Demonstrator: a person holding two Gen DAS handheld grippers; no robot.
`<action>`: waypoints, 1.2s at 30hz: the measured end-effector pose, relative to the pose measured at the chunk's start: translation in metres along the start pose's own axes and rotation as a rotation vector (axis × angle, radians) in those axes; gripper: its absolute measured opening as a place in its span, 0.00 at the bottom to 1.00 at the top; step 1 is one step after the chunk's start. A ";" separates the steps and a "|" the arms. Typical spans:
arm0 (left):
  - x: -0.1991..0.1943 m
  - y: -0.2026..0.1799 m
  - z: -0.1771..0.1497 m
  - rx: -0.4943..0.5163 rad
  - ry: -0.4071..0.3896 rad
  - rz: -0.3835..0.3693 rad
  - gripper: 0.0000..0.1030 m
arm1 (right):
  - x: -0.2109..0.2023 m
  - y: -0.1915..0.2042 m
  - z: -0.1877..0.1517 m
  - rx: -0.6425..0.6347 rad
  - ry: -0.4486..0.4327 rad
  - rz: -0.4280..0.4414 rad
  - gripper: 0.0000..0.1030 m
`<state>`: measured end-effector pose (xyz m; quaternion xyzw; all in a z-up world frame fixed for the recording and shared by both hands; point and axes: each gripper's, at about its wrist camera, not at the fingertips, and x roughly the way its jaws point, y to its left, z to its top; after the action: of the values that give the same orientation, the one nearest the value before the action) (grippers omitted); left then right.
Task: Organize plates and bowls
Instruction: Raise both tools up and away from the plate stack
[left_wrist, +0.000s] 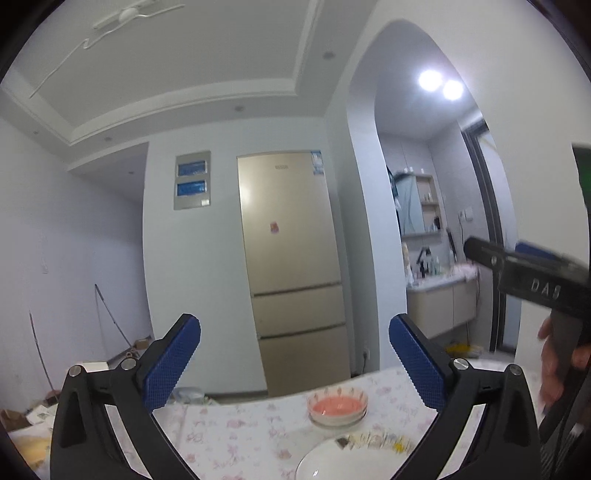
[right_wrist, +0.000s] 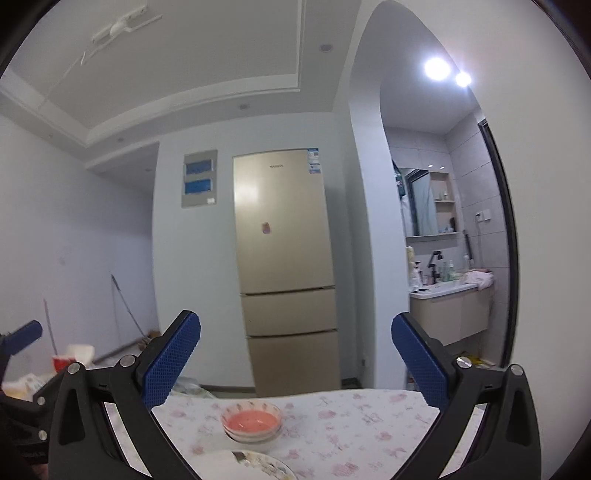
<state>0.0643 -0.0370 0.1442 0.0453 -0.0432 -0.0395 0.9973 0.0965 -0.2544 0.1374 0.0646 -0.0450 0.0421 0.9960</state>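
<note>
**Inspector:** Starting at the left. The left gripper (left_wrist: 294, 363) is held level, its blue pads (left_wrist: 171, 363) spread wide with nothing between them. Beyond it stands the refrigerator (left_wrist: 291, 266).

**Assistant:** And the crockery?

**Inspector:** On the table (left_wrist: 236, 435), under a floral cloth. The stacked bowls (left_wrist: 338, 408), the top one pink inside, sit towards the far edge. A white plate (left_wrist: 325, 461) lies nearer, cut off by the bottom of the frame. Some small items lie just beside it on the right, too blurred to identify.

**Assistant:** The right side?

**Inspector:** The right gripper (right_wrist: 295, 363) is likewise level and spread wide, holding nothing. In its view the bowl stack (right_wrist: 252, 424) sits ahead, with a patterned plate (right_wrist: 258, 467) nearer the camera. Neither tool touches any dish.

**Assistant:** Risks?

**Inspector:** In my judgement, three. The bowls sit close to the table's far edge; a forward push on approach could slide them off, more so on a loose cloth. Second, a pinch on the top bowl's rim may tip or drag the bowls beneath. Third, both tools point at the same small area, so they could collide.
</note>
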 end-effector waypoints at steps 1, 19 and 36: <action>0.001 0.002 -0.002 -0.024 -0.007 -0.005 1.00 | 0.001 -0.001 -0.003 0.020 -0.011 0.004 1.00; 0.060 0.008 -0.167 -0.038 0.160 0.104 1.00 | 0.034 -0.016 -0.157 -0.072 0.137 -0.031 1.00; 0.057 -0.009 -0.170 0.021 0.145 0.065 1.00 | 0.048 -0.009 -0.172 -0.136 0.268 -0.054 1.00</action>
<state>0.1355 -0.0362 -0.0207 0.0573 0.0272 -0.0033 0.9980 0.1592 -0.2368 -0.0287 -0.0080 0.0873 0.0206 0.9959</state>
